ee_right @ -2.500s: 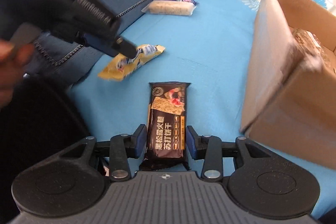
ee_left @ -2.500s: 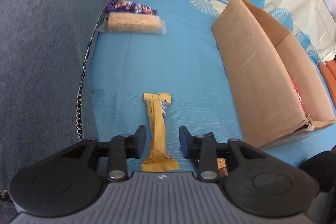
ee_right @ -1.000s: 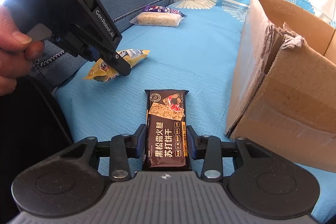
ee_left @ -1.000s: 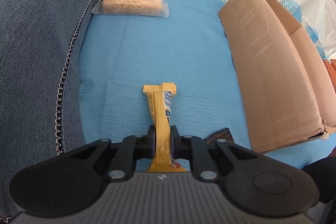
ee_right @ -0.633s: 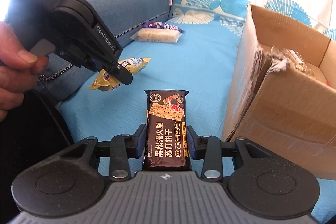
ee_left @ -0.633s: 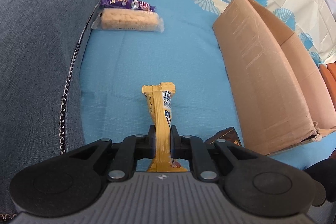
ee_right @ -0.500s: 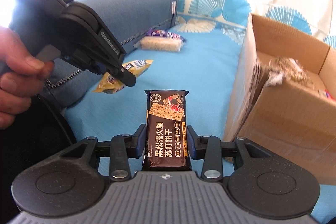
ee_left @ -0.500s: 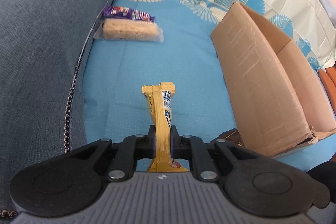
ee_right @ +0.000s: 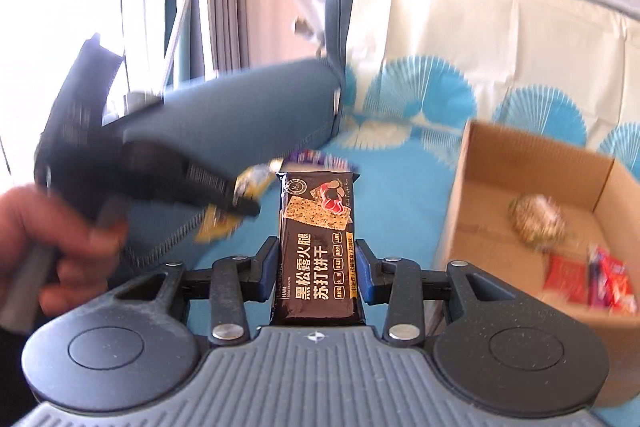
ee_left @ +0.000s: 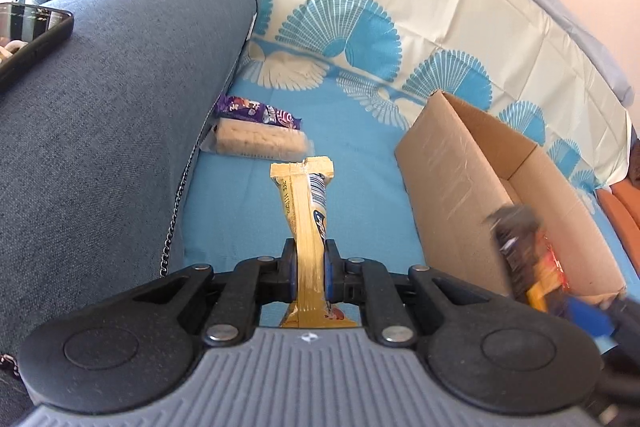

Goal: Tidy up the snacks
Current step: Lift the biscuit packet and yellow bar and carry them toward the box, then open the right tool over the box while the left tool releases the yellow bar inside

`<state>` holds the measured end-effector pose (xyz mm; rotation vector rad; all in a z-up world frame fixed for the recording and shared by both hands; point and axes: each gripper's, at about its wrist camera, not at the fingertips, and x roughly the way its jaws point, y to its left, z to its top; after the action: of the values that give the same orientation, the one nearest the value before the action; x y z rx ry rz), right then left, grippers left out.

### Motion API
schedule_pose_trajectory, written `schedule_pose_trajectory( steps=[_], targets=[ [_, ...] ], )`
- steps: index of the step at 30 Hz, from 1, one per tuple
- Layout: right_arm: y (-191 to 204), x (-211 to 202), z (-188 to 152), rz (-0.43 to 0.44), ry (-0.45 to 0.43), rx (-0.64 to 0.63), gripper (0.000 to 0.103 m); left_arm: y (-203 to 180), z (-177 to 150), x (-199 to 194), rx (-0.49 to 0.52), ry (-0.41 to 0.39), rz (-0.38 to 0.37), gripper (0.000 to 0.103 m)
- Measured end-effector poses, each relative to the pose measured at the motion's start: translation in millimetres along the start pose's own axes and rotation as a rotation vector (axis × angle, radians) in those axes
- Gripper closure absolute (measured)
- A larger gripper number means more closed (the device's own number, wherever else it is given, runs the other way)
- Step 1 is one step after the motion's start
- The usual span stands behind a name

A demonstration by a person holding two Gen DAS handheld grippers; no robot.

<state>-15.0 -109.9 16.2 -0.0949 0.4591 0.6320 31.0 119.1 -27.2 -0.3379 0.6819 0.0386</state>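
Observation:
My left gripper [ee_left: 309, 269] is shut on a yellow snack bar [ee_left: 306, 203] and holds it above the blue sofa seat. My right gripper [ee_right: 317, 265] is shut on a dark brown cracker pack [ee_right: 318, 239], also lifted. The open cardboard box [ee_left: 468, 187] stands to the right; in the right wrist view the box [ee_right: 532, 163] holds a round snack [ee_right: 538, 217] and red packets [ee_right: 592, 279]. The brown pack shows blurred in the left wrist view [ee_left: 524, 251]. The left gripper with its bar shows blurred in the right wrist view [ee_right: 224, 201].
A clear pack of pale biscuits [ee_left: 258, 141] and a purple wrapper [ee_left: 256, 113] lie on the seat by the blue-grey armrest [ee_left: 100, 147]. A phone [ee_left: 28, 35] rests on the armrest. The patterned cover [ee_left: 360, 39] runs up the backrest.
The left gripper closed on the yellow bar. Both grippers have risen off the seat with their snacks; the right one now looks into the box.

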Motion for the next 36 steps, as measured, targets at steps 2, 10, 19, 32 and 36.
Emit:
schedule_pose_trajectory(
  steps=[2,10,19,32,36],
  targets=[
    [-12,-9,16,0.002,-0.032,0.014,0.062,-1,0,-3,0.007,-0.014,-0.004,0.090],
    [-90,-33,55,-0.100,-0.151,0.087,0.062,-12,-3,-8,0.065,-0.053,0.010,0.090],
    [-153,-28,26,-0.244,-0.151,0.271,0.062,-32,-7,-14,0.160,-0.096,0.062,0.090],
    [-197,-34,22,-0.328,-0.161,0.406,0.062,-121,14,-19,0.205,-0.126,0.027,0.090],
    [-210,-34,20,-0.382,-0.161,0.463,0.062,-167,37,-18,0.204,-0.158,-0.061,0.090]
  ],
)
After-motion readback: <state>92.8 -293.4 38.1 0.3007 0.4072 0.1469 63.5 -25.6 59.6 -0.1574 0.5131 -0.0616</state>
